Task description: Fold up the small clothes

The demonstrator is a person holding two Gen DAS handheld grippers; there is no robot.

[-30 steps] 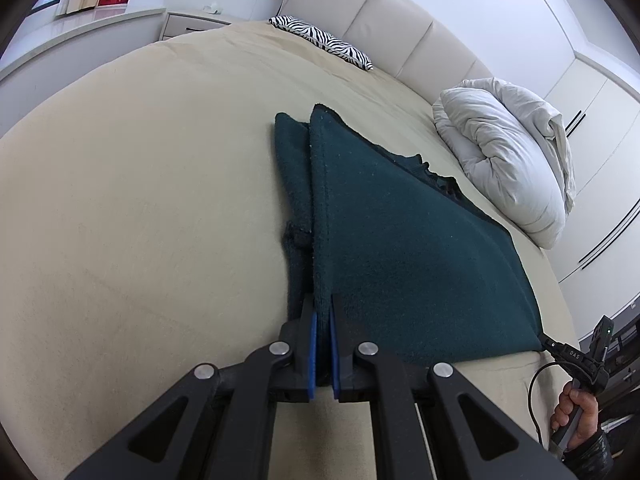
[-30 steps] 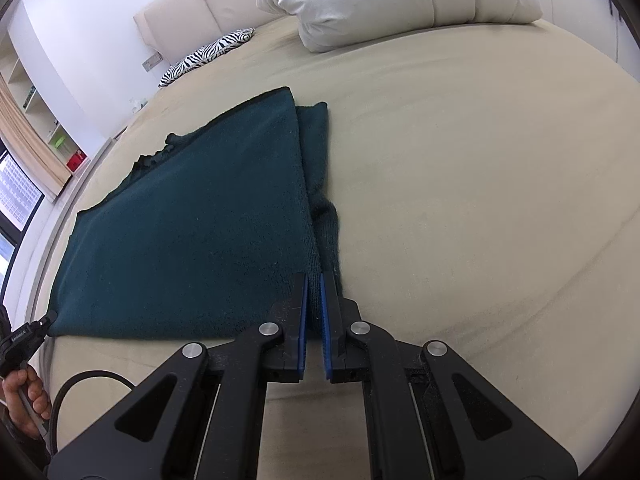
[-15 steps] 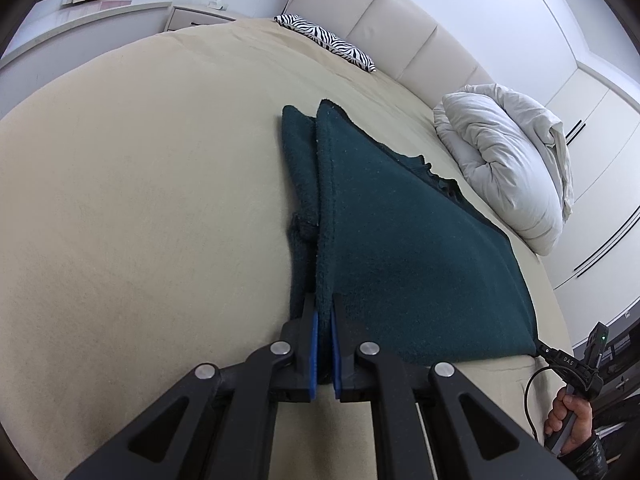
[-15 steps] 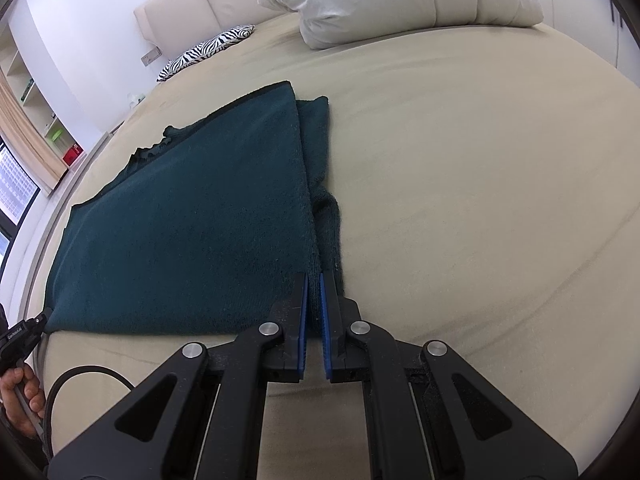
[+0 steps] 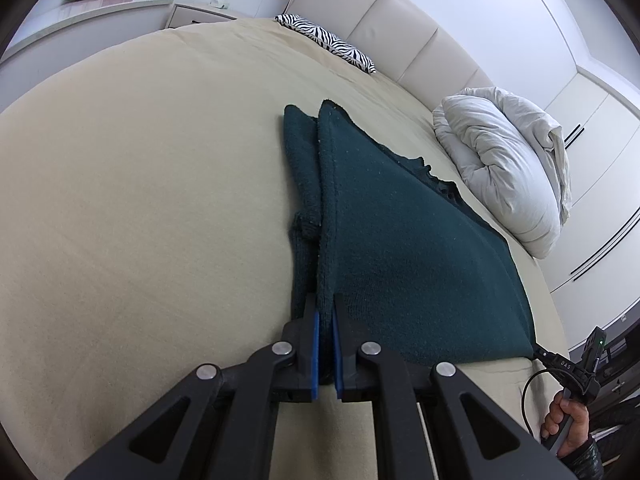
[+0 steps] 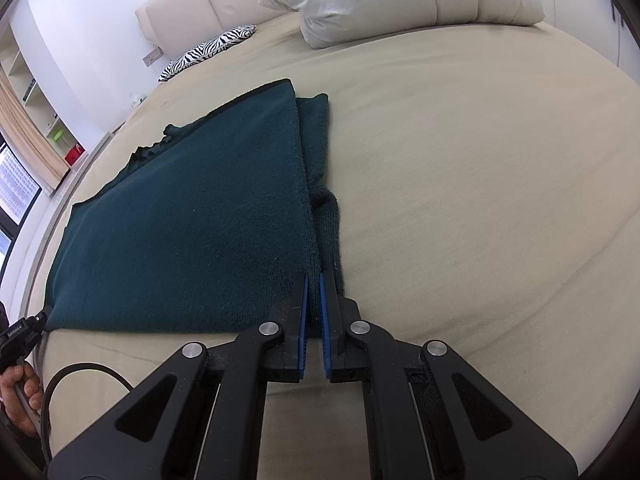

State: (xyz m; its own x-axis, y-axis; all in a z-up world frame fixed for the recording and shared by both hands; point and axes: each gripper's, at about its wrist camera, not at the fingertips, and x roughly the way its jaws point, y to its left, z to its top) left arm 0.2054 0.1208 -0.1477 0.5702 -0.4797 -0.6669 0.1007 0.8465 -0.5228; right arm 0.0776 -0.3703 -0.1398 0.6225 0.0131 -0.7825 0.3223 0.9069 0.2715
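A dark green knitted garment (image 5: 400,248) lies spread on the beige bed, with a sleeve folded along its side edge. My left gripper (image 5: 324,304) is shut on the garment's near left corner, cloth pinched between the blue pads. In the right wrist view the same dark green garment (image 6: 192,232) stretches away to the left, and my right gripper (image 6: 314,280) is shut on its near right corner. From the left wrist view, the right gripper (image 5: 538,350) shows at the garment's far corner with a hand on its handle.
A white duvet bundle (image 5: 508,176) lies at the bed's far right and a zebra-print pillow (image 5: 332,42) sits by the cream headboard (image 5: 400,28). Beige bedspread (image 5: 140,200) extends wide on both sides of the garment. A black cable (image 6: 80,372) loops near the front edge.
Both grippers keep their hold on the garment's corners. The views have shifted only slightly; the garment lies as it did.
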